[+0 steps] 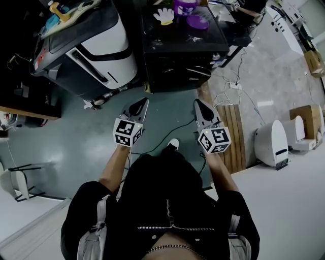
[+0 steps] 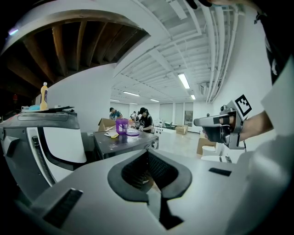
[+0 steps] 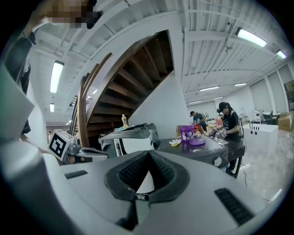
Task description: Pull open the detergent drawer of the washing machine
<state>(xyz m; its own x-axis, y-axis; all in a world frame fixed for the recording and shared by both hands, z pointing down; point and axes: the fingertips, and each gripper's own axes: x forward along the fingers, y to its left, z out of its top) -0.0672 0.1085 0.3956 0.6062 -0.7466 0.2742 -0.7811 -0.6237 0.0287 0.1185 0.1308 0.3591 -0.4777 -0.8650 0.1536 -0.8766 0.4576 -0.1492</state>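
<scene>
A black washing machine (image 1: 183, 51) stands ahead of me on the floor, also visible in the left gripper view (image 2: 120, 146) and the right gripper view (image 3: 216, 151). I cannot make out its detergent drawer on the dark front. My left gripper (image 1: 144, 102) and right gripper (image 1: 197, 103) are held side by side, level, a short way in front of the machine and touching nothing. Both are shut and empty, with the left gripper's jaws (image 2: 148, 154) and the right gripper's jaws (image 3: 148, 154) closed to a point.
A purple tub (image 1: 185, 7), a purple lid (image 1: 197, 21) and a white glove (image 1: 164, 15) lie on the black machine. A white and grey machine (image 1: 91, 51) stands to its left. Cables (image 1: 162, 142) cross the floor, a wooden slat board (image 1: 234, 134) and white units (image 1: 271, 143) sit right. People work in the background (image 3: 228, 121).
</scene>
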